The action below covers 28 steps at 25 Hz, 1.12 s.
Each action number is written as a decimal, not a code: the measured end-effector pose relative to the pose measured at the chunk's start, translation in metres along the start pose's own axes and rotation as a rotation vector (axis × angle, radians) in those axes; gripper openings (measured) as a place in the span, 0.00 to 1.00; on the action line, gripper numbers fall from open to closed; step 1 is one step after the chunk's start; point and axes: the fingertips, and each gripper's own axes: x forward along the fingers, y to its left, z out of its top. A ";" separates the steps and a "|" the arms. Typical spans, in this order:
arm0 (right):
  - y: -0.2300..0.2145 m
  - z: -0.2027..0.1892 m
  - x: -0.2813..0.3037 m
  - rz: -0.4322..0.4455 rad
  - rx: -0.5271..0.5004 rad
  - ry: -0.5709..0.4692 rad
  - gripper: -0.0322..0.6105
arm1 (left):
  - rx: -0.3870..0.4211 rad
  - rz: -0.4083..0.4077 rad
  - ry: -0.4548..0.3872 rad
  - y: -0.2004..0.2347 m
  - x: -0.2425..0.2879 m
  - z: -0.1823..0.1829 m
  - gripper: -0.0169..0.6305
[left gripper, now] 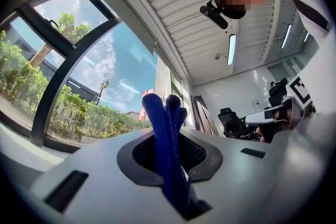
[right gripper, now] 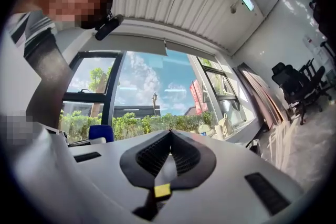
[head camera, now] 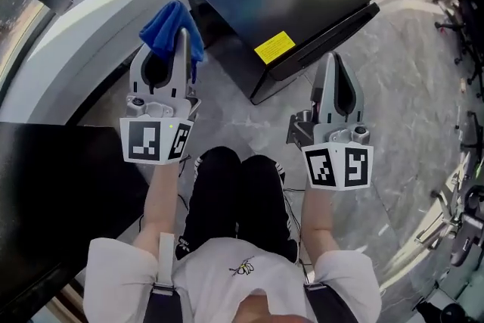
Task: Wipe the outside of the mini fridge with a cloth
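Note:
A black mini fridge (head camera: 276,4) with a yellow sticker (head camera: 274,46) stands on the floor ahead of me. A blue cloth (head camera: 172,30) sticks up from my left gripper (head camera: 181,38), which is shut on it, held left of the fridge and apart from it. In the left gripper view the blue cloth (left gripper: 167,149) rises between the closed jaws, pointing toward the ceiling. My right gripper (head camera: 333,60) is shut with nothing in it, held in front of the fridge's near right corner. The right gripper view shows the right gripper (right gripper: 169,136) with jaws meeting, aimed up at windows.
A grey curved ledge (head camera: 68,57) under the windows runs along the left. A black surface (head camera: 53,185) lies at lower left. Office chairs (head camera: 461,26) stand at the right edge on the marbled floor (head camera: 408,87). My legs and shoes (head camera: 234,185) are below the grippers.

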 end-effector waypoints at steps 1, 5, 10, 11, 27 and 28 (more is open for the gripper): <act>-0.004 -0.014 -0.005 -0.002 -0.015 -0.014 0.07 | 0.004 -0.006 -0.006 -0.002 -0.005 -0.016 0.11; -0.016 -0.078 -0.019 0.020 -0.026 -0.027 0.07 | 0.002 -0.017 -0.007 -0.012 -0.024 -0.084 0.11; -0.027 -0.132 -0.030 0.009 -0.006 -0.003 0.07 | -0.042 -0.040 0.082 -0.022 -0.040 -0.154 0.11; -0.028 -0.133 -0.031 0.006 -0.025 -0.007 0.07 | -0.041 -0.048 0.095 -0.022 -0.040 -0.161 0.11; -0.039 -0.145 -0.044 -0.033 -0.072 -0.004 0.07 | -0.097 -0.075 0.070 -0.010 -0.038 -0.181 0.11; -0.042 -0.145 -0.047 -0.042 -0.082 0.002 0.07 | -0.097 -0.068 0.067 -0.004 -0.036 -0.182 0.11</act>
